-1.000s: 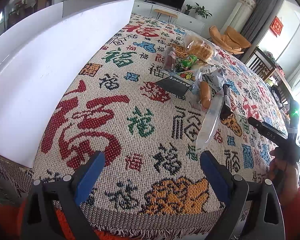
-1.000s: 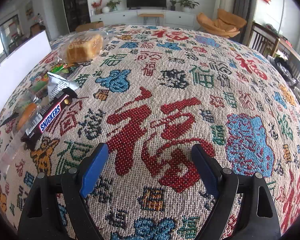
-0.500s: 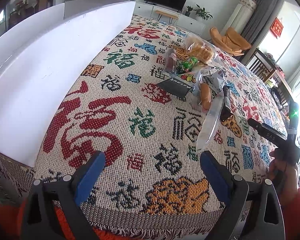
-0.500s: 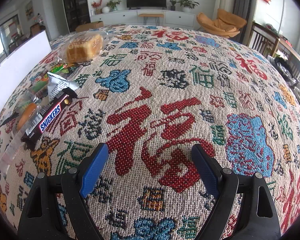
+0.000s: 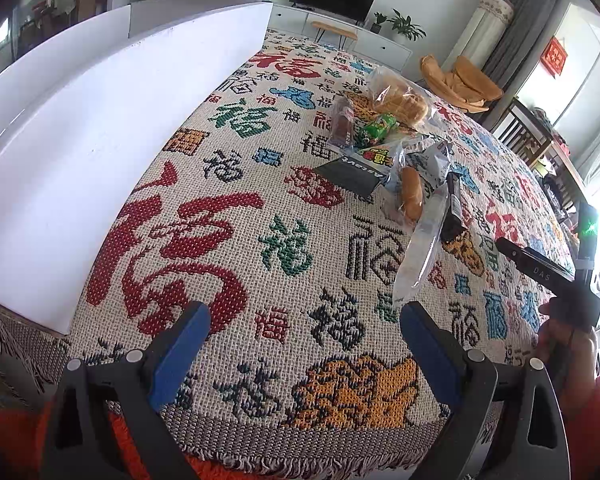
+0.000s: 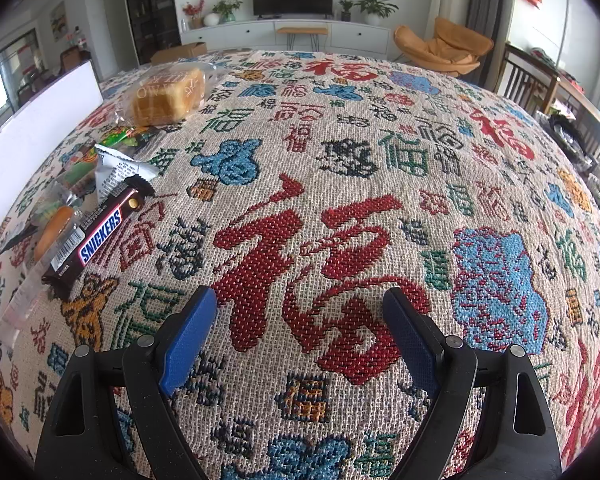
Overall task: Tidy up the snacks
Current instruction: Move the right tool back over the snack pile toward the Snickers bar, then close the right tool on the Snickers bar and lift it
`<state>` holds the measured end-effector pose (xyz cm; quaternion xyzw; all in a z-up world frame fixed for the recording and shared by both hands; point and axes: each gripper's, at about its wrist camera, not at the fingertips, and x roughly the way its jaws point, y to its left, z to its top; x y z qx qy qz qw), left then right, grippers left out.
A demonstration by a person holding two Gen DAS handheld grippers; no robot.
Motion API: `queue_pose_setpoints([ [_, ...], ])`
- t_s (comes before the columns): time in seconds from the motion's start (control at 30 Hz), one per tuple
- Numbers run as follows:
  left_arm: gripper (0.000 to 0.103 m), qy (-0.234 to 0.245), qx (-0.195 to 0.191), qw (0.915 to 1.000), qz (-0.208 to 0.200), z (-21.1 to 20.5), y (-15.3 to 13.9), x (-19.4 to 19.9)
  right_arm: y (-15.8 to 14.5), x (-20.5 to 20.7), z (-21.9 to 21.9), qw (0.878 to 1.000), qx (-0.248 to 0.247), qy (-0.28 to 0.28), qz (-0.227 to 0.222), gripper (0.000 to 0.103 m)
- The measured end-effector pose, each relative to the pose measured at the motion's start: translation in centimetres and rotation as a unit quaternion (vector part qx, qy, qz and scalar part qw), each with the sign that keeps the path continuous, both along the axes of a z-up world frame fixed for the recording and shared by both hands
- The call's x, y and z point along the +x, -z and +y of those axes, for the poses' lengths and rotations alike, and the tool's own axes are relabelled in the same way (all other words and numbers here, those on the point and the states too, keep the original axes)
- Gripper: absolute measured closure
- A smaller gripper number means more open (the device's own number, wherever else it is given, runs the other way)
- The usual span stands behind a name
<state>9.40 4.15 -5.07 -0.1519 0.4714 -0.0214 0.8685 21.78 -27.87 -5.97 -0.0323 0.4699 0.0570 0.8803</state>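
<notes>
At nine o'clock in the left wrist view, a smooth, matte white box (image 5: 100,128) with flat straight walls stands on the tabletop (image 5: 300,280), which is covered by a coarse woven cloth patterned with red, green, blue and black characters and fringed along its near edge. Toward one o'clock the snacks lie in a loose cluster: a flat black packet (image 5: 352,174), a small brown bar in clear wrap (image 5: 342,126), a crinkled green packet (image 5: 378,128), and behind them a puffy clear bag of golden bread (image 5: 400,100). Just right of the black packet sit an oblong orange bun in glossy clear film (image 5: 411,198), a crumpled silver wrapper (image 5: 434,160) and a long clear sleeve (image 5: 420,248). The left gripper (image 5: 304,344) hovers at six o'clock, its blue textured fingers (image 5: 180,348) spread wide with nothing between them. At three o'clock the right hand (image 5: 568,344) holds the other tool's black handle.

From the right wrist view, the dark, glossy Snickers bar (image 6: 96,236) lies at nine o'clock, touching the bun's film, with the bread loaf (image 6: 166,98) up at eleven o'clock. The right gripper (image 6: 304,340) sits at six o'clock over bare cloth, well apart from the snacks, its blue fingers (image 6: 410,344) wide apart and holding nothing.
</notes>
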Motion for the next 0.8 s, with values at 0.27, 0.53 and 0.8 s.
queue_pose_setpoints([
  [0.27, 0.008, -0.001, -0.002, 1.0000, 0.000, 0.1, 0.0, 0.0, 0.0, 0.0, 0.0, 1.000, 0.000, 0.000, 0.000, 0.016],
  [0.53, 0.008, -0.017, -0.020, 0.9994, -0.023, 1.2, -0.6, -0.7, 0.0, 0.0, 0.0, 1.000, 0.000, 0.000, 0.000, 0.016],
  [0.8, 0.008, -0.036, -0.036, 0.9984, -0.025, 2.1, -0.6, -1.0, -0.7, 0.3, 0.2, 0.999, -0.011, 0.020, 0.032, 0.016],
])
